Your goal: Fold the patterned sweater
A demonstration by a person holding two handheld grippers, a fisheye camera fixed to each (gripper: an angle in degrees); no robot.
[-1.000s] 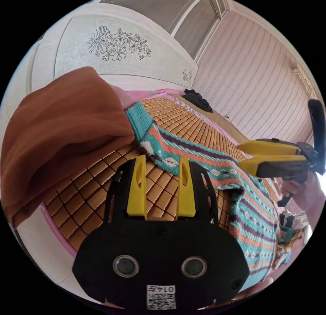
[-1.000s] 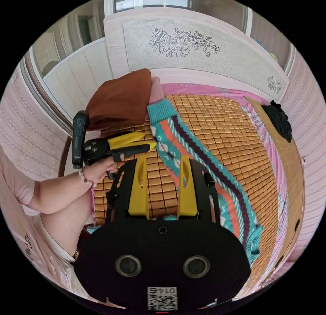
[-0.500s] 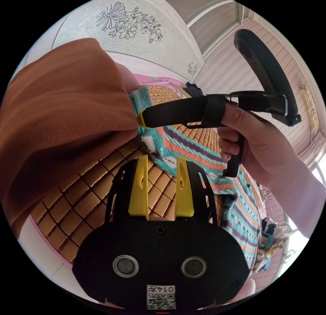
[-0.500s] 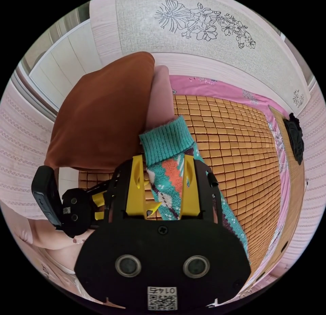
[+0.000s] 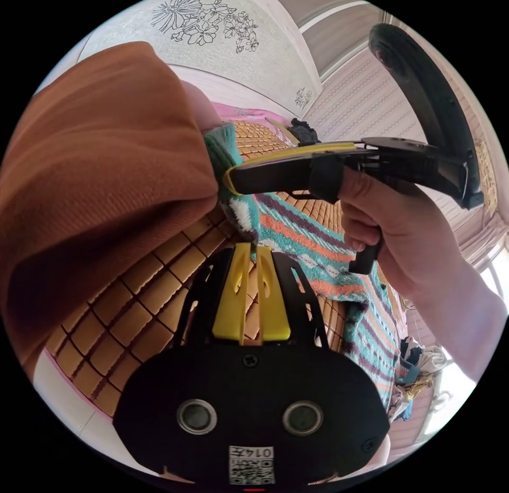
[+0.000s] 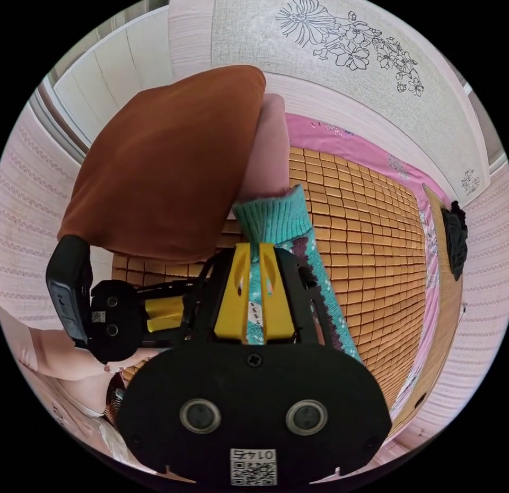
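Note:
The patterned sweater (image 5: pixel 313 243), in teal, orange and purple stripes, lies stretched over a bamboo mat (image 5: pixel 143 296). Its teal ribbed cuff (image 6: pixel 273 219) touches a brown pillow (image 6: pixel 164 164). My right gripper (image 6: pixel 254 246) is shut on the sleeve just below the cuff, with knit showing between its jaws. In the left gripper view the right gripper (image 5: pixel 229 179) reaches in from the right, held by a hand (image 5: pixel 403 233). My left gripper (image 5: pixel 253 247) has its jaws drawn together on the sleeve's near edge, a little further down the sleeve. The left gripper (image 6: pixel 164 313) sits close beside the right one.
The brown pillow (image 5: pixel 95 169) leans against a pale headboard (image 6: pixel 318 52) with a flower drawing. A pink sheet (image 6: pixel 339 137) edges the mat (image 6: pixel 360 233). A dark bundle (image 6: pixel 456 238) lies at the bed's far side. Loose clothes (image 5: pixel 419 355) lie beyond the sweater's body.
Both grippers have gone from open to shut on the sleeve near the cuff. The right gripper came up from the sleeve's middle to the cuff, next to the left.

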